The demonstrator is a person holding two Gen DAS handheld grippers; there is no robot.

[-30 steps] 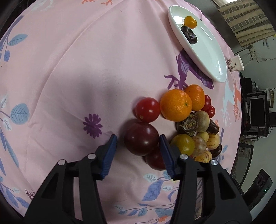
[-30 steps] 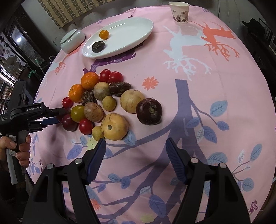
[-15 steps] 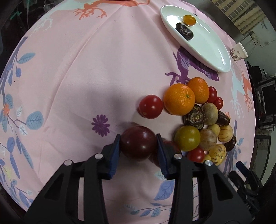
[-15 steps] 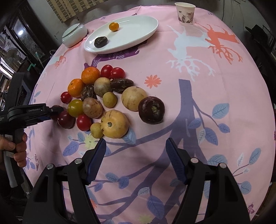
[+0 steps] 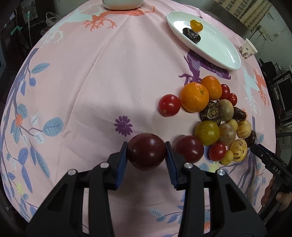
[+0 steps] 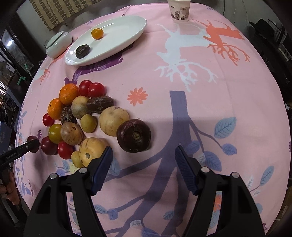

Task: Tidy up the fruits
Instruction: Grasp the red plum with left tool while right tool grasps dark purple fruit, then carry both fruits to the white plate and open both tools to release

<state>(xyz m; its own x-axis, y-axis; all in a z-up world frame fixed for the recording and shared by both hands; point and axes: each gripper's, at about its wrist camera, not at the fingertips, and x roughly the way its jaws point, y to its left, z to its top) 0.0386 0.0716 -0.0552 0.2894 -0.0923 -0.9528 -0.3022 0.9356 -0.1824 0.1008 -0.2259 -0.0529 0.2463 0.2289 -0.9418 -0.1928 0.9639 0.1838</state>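
Note:
My left gripper (image 5: 147, 155) is shut on a dark red plum (image 5: 147, 154), lifted just off the pink cloth, left of the fruit pile. A second dark plum (image 5: 188, 148) lies right beside it. The pile holds two oranges (image 5: 194, 96), red tomatoes (image 5: 168, 107), a green tomato (image 5: 207, 133) and yellow-brown fruits. In the right wrist view my right gripper (image 6: 144, 158) hangs just in front of a dark purple mangosteen (image 6: 134, 135); its jaws are closing with nothing between them. The left gripper (image 6: 32, 145) with its plum shows at the left edge there.
A white oval plate (image 6: 126, 32) at the back holds a small orange tomato (image 6: 97, 33) and a dark date (image 6: 82, 51). A white lidded bowl (image 6: 58, 43) sits left of it, a paper cup (image 6: 179, 9) at the far edge. A hand (image 5: 282, 198) shows at lower right.
The left jaws closed around the dark plum and lifted it away from the pile. The right gripper came down closer to the mangosteen and its jaws narrowed.

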